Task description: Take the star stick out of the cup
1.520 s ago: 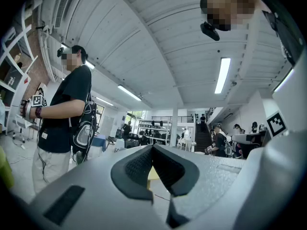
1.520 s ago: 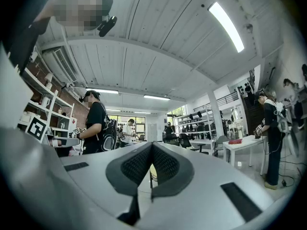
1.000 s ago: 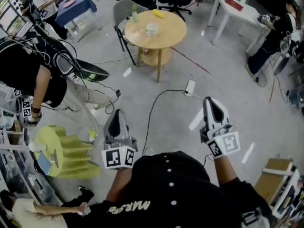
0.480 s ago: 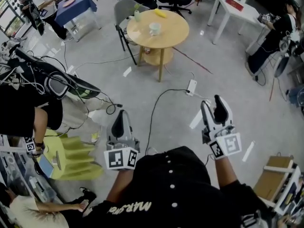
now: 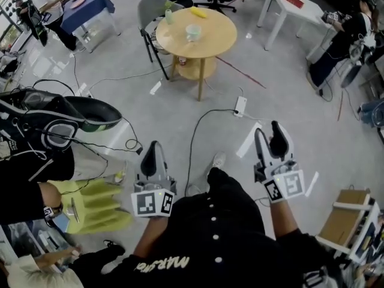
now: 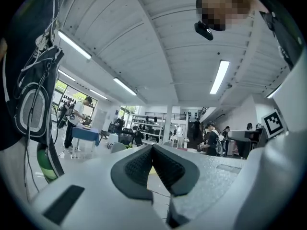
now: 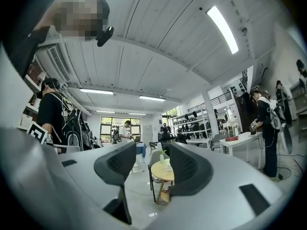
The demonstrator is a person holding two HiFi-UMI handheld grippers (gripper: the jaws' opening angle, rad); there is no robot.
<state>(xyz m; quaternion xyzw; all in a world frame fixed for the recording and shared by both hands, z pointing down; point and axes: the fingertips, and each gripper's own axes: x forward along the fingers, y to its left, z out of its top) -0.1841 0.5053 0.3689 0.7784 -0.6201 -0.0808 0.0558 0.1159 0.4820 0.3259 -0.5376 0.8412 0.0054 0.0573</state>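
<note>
Approaching is judged to be the step in hand, since nothing on the task has yet been reached. At lower left of the head view the left tongs (image 5: pixel 151 149) are seen pressed together, with nothing between them. In the upper middle stands the round worktop (image 5: pixel 219 41), well apart from both tongs. On it a green container (image 5: pixel 168 17) is carried near the left rim and a pale cup (image 5: pixel 192 33) near the middle. The star stick is too small to be made out, so which vessel holds it cannot be told. At lower right the right tongs (image 5: pixel 269 134) are spread, having just been opened, and are empty. In the right gripper view the distant worktop is framed in their gap. Next, the distance must be closed and the spread tongs brought round the stick above the rim.
</note>
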